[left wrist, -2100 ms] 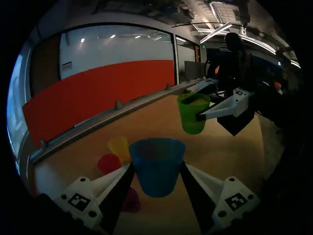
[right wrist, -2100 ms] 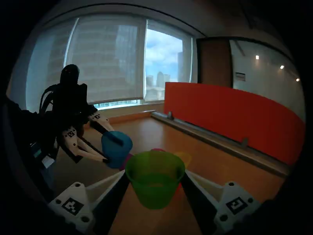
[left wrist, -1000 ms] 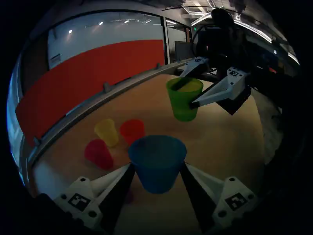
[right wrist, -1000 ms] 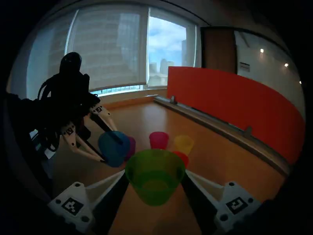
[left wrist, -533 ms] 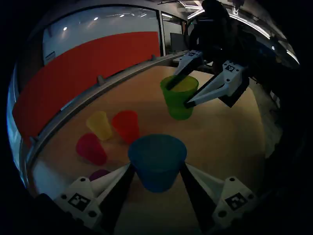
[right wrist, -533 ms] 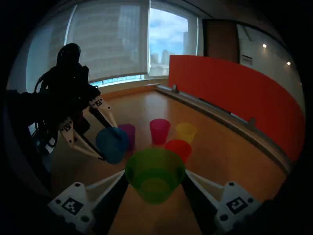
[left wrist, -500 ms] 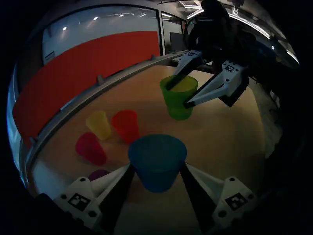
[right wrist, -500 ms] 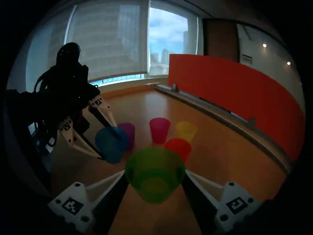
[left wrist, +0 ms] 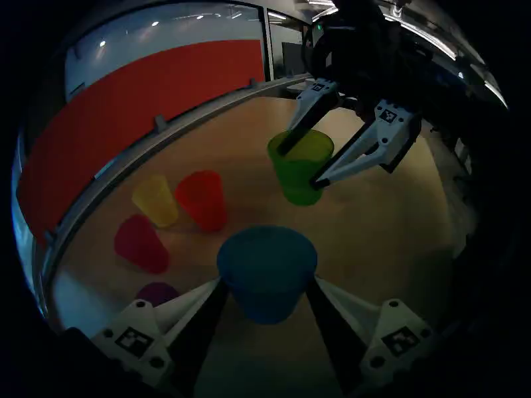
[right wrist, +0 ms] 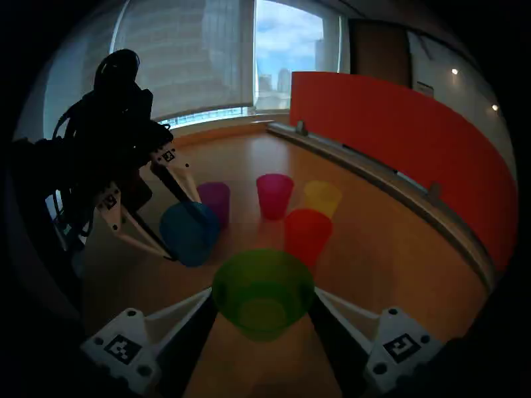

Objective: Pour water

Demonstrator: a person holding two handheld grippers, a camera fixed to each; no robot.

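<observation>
My left gripper [left wrist: 267,292] is shut on a blue cup [left wrist: 267,270], held upright above the wooden table [left wrist: 372,225]. The right gripper view has that same blue cup [right wrist: 189,233] at mid left, between the left gripper's white fingers [right wrist: 133,232]. My right gripper [right wrist: 263,306] is shut on a green cup [right wrist: 263,292] with a little liquid at its bottom. From the left gripper view the green cup [left wrist: 300,166] hangs farther off, pinched by the right gripper's fingers [left wrist: 345,162]. The two cups are apart.
On the table stand a red cup [right wrist: 306,235], a yellow cup [right wrist: 322,199], a pink cup [right wrist: 274,195] and a purple cup [right wrist: 214,202]. An orange partition [right wrist: 411,142] on a rail borders the table's far edge. A person in dark clothing [right wrist: 99,159] holds the grippers.
Both views have tipped downward toward the table, so the standing cups come more fully into sight. Both grippers kept their cups, and the green cup has drawn a little closer to the blue one.
</observation>
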